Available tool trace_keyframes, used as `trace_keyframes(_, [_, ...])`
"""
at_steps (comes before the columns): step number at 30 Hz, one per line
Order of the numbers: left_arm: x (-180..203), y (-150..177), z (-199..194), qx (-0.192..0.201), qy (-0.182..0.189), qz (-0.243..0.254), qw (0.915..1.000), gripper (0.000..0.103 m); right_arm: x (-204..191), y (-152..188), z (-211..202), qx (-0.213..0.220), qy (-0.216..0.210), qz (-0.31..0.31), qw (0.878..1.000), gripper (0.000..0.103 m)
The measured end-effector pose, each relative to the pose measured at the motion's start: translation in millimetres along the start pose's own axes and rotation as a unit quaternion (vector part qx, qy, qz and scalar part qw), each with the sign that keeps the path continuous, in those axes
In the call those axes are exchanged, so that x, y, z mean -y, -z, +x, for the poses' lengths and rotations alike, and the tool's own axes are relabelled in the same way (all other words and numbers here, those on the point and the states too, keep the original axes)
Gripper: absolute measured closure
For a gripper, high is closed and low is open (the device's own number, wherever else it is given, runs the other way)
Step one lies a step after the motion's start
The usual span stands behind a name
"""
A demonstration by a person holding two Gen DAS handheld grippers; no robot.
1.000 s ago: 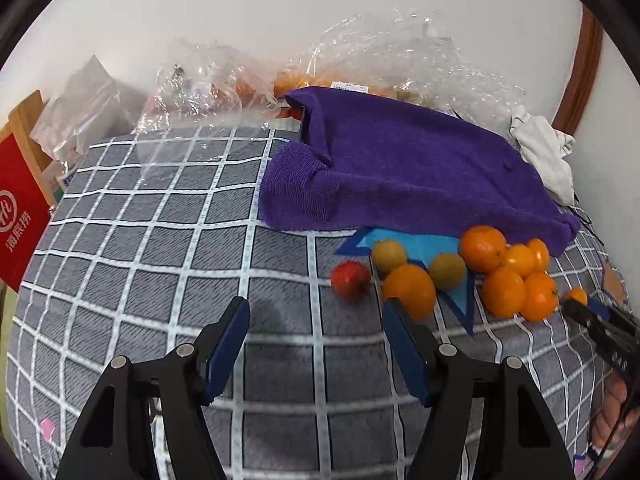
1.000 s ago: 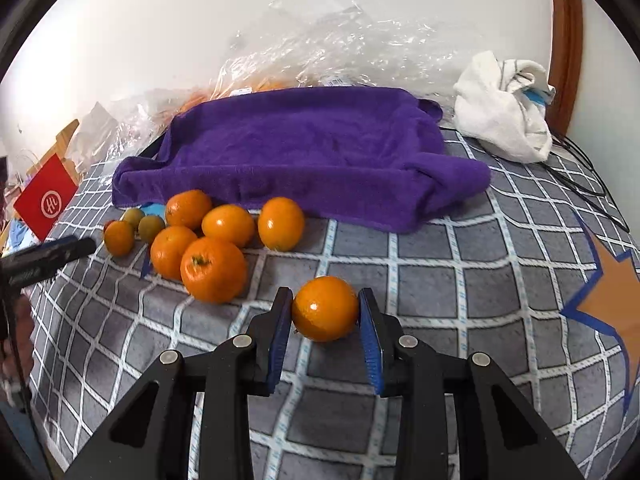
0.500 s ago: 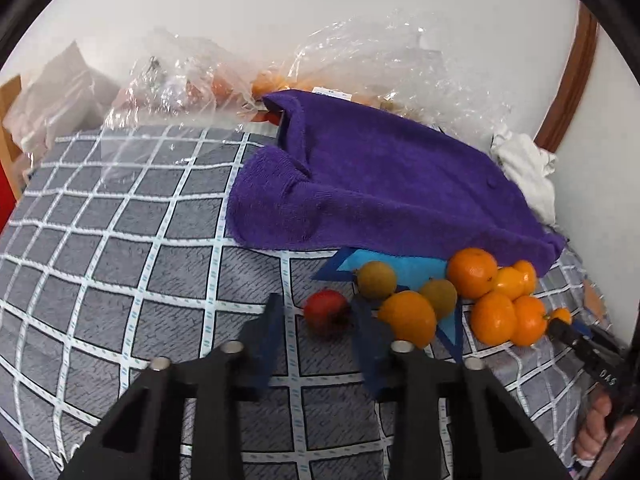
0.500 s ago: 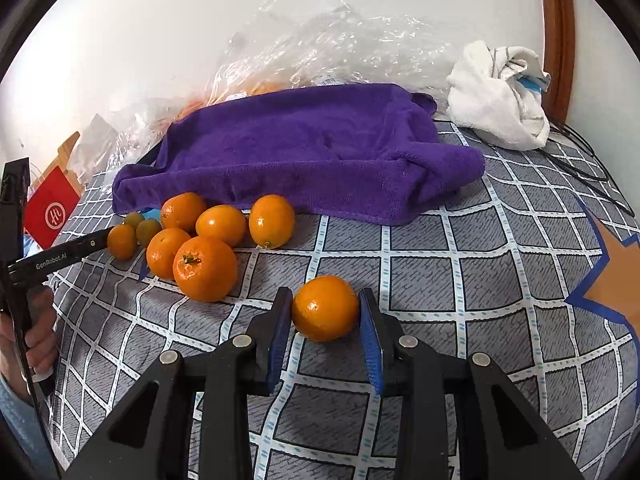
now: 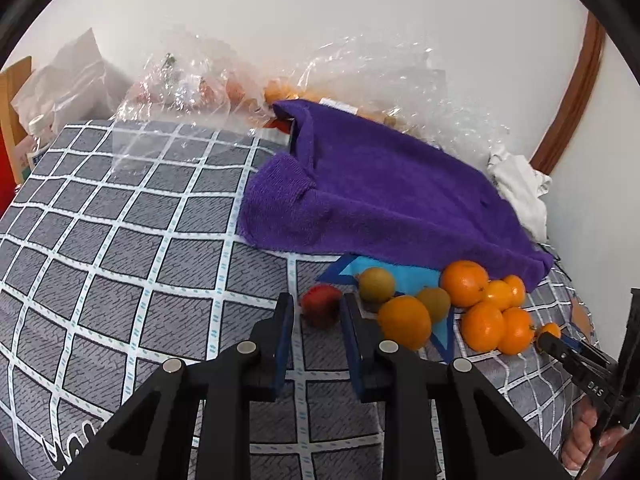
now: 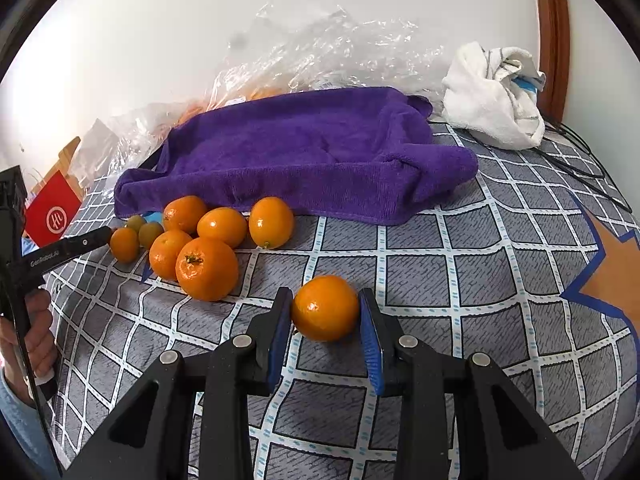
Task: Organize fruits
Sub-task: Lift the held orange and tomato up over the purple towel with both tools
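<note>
Oranges (image 6: 207, 268): seven; greenish fruits (image 6: 151, 234): two.

Open checked cloth (image 5: 132, 240) spreads left and near, free for passage. Purple towel (image 5: 384, 196) blocks the far middle; plastic bags (image 5: 192, 80) line the far wall. Cluster of oranges (image 5: 480, 308) crowds the right; white rag (image 6: 492, 96) fills the far-right corner.

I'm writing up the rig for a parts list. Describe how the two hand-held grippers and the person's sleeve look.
Each hand-held gripper, left and right, has matte black angular fingers with round silver bolts and ribbed blue pads. From the side, the left one's body shows white "GenRobot.AI" lettering; the right one's shows white letters ending in "DAS". A light blue sleeve covers the left wrist. No cables are seen on either tool.
</note>
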State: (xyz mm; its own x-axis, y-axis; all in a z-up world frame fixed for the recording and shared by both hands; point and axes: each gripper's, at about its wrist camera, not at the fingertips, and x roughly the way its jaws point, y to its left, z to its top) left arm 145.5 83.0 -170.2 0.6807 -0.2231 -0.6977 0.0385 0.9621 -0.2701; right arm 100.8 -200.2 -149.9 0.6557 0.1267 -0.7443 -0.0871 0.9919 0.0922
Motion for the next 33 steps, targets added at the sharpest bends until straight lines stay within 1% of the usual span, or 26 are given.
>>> trace_keyframes(2, [0.7, 0.2, 0.2, 0.0, -0.003, 0.002, 1.0, 0.079, -0.8, 0.6, -0.3, 0.0, 0.002, -0.001, 1.0, 0.07])
trace_keyframes(4, [1.4, 0.0, 3.4, -0.008, -0.005, 0.004, 0.9999, 0.073, 0.0, 0.5, -0.2, -0.001, 0.002, 0.002, 1.0, 0.07])
trace_keyframes(8, [5.0, -2.6, 9.4, -0.014, -0.01, 0.01, 0.9998, 0.068, 2.1, -0.3, -0.3, -0.002, -0.004, 0.005, 1.0, 0.07])
trace_keyframes(11, [8.1, -3.1, 11.6, -0.017, -0.009, 0.017, 0.9997, 0.067, 3.5, -0.7, 0.0, -0.002, -0.005, 0.008, 1.0, 0.07])
trace_keyframes(12, [8.0, -3.0, 11.5, -0.016, -0.004, 0.016, 0.9997, 0.067, 3.9, -0.7, 0.2, -0.003, -0.004, 0.009, 1.0, 0.07])
trace_keyframes(13, [7.7, -2.8, 11.3, -0.016, 0.002, 0.015, 0.9998, 0.07, 3.9, -0.7, 0.3, -0.002, -0.005, 0.009, 1.0, 0.07])
trace_keyframes(14, [7.8, -2.5, 10.9, -0.015, 0.008, 0.016, 0.9997, 0.073, 4.1, -0.8, 0.1, -0.001, -0.007, 0.009, 1.0, 0.07])
trace_keyframes(15, [8.4, -2.1, 10.4, -0.014, 0.012, 0.017, 0.9997, 0.081, 4.1, -0.6, -0.2, 0.0, -0.01, 0.007, 1.0, 0.07])
trace_keyframes(19, [10.8, -0.7, 4.2, 0.0, 0.024, 0.022, 0.9995, 0.081, 5.4, 0.5, -3.9, 0.011, -0.011, 0.011, 1.0, 0.07])
trace_keyframes(26, [1.7, -0.5, -12.2, 0.041, 0.036, -0.001, 0.9985, 0.081, 13.1, 0.8, -9.0, 0.018, -0.027, 0.031, 0.999, 0.07])
trace_keyframes(30, [1.3, -0.7, -16.6, 0.048, 0.036, -0.006, 0.9982, 0.081, 20.3, 1.2, -13.9, 0.022, -0.033, 0.047, 0.998, 0.07])
trace_keyframes(33, [4.4, 0.7, -20.9, 0.057, 0.03, 0.004, 0.9979, 0.081, 25.3, -1.3, -22.7, 0.03, -0.031, 0.06, 0.997, 0.07])
